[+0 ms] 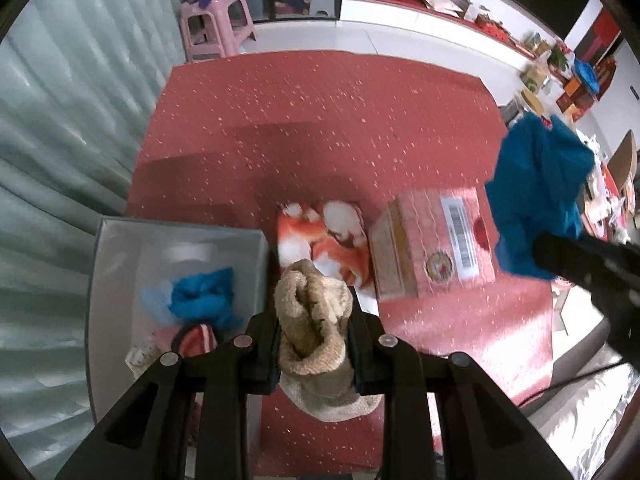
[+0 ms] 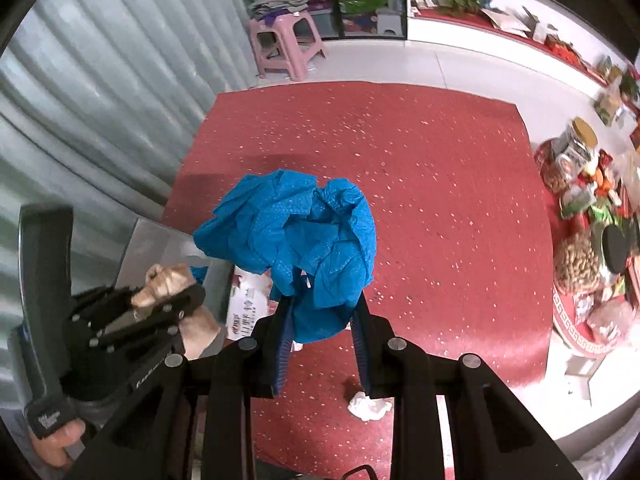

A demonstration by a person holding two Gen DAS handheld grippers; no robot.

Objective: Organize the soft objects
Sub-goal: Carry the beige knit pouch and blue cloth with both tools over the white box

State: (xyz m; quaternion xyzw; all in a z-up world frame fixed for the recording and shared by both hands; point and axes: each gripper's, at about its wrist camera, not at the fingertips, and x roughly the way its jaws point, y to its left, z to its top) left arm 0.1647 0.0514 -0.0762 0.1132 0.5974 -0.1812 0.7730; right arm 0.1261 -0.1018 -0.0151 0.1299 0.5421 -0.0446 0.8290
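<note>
My left gripper is shut on a beige knitted cloth and holds it above the red mat, just right of the grey bin. The bin holds a blue crumpled cloth and a red striped item. My right gripper is shut on a crumpled blue cloth, held in the air above the mat; it also shows in the left wrist view. The left gripper with the beige cloth shows at the left of the right wrist view.
An orange-and-white soft pack and a pink cardboard box lie on the red mat. A crumpled white tissue lies near the mat's front. A corrugated metal wall is left; a pink stool behind; snacks right.
</note>
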